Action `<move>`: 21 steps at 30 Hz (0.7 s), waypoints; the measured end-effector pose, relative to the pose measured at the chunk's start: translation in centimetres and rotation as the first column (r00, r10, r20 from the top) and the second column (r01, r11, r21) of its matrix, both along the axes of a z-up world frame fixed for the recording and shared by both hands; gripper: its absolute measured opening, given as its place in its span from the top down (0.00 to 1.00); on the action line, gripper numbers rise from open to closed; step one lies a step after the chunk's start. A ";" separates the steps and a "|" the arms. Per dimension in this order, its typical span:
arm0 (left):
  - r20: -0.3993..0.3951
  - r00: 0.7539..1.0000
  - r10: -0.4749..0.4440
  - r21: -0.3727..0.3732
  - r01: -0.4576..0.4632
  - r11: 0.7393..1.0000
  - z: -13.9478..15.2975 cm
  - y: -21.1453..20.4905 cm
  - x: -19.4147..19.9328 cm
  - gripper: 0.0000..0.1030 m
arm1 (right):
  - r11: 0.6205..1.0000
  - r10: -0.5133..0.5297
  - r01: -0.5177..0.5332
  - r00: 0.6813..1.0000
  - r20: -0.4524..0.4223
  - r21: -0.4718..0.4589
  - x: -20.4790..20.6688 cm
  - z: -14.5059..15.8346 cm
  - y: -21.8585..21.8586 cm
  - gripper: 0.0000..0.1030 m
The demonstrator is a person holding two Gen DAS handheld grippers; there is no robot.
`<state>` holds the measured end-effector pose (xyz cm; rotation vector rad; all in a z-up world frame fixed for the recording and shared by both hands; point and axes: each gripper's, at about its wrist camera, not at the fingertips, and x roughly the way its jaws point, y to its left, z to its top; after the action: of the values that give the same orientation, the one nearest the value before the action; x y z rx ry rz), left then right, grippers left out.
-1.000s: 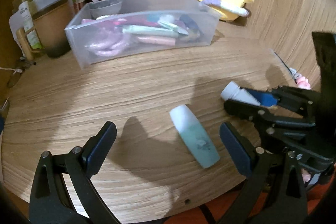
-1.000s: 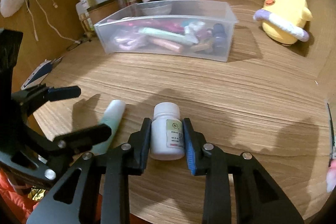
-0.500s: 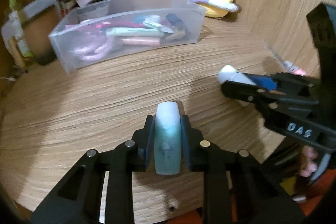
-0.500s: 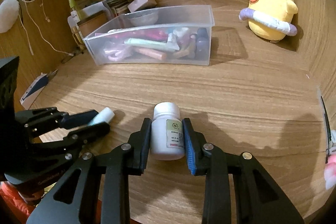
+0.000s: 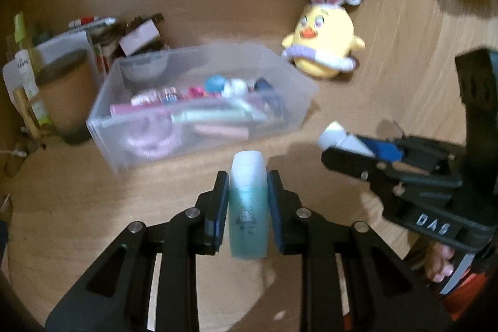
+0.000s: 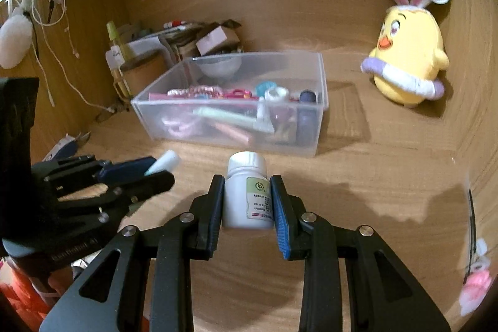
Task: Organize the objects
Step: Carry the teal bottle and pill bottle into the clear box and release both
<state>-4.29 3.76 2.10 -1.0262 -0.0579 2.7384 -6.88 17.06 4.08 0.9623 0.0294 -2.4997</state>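
While both grippers hung above the wooden desk [image 6: 358,176], each was clenched on one item. The left gripper [image 5: 248,207] had its pads pressed on the sides of a teal tube with a white cap [image 5: 248,201], cap pointing away toward the clear plastic bin [image 5: 199,101]. The right gripper [image 6: 247,201] grasped a white pill bottle [image 6: 246,192] by its body, cap forward, label facing up.

The bin stood toward the back of the desk, left of a yellow chick plush with rabbit ears [image 6: 407,58] that sat near the back right corner. It already held tubes, hair ties and small jars, packed mostly along its front wall, with what looked like freer space toward the rear, by a small bowl.

Judged from this, the step in hand was carrying both items to the bin. Doing it well would mean clearing the front rim before lowering, keeping the two grippers apart so their fingers did not knock together over the narrow opening, and letting go low, since the round bottle would likely roll. Going in one at a time looked safer.
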 end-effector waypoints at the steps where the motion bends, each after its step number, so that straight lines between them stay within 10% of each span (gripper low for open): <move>1: -0.007 1.000 0.003 0.004 -0.003 1.000 0.3 -0.2 -0.2 0.76 | 1.000 0.001 -0.001 1.000 -0.005 -0.001 -0.3 0.2 -0.1 0.74; 21: -0.086 0.995 0.043 0.022 -0.042 0.999 6.2 -3.9 -7.8 0.76 | 0.999 -0.034 0.035 0.995 -0.092 0.005 -9.7 5.2 -2.0 0.74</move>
<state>-12.08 -0.13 8.31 -0.9095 -0.0949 2.8110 -16.55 15.03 9.33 0.8563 0.0500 -2.5757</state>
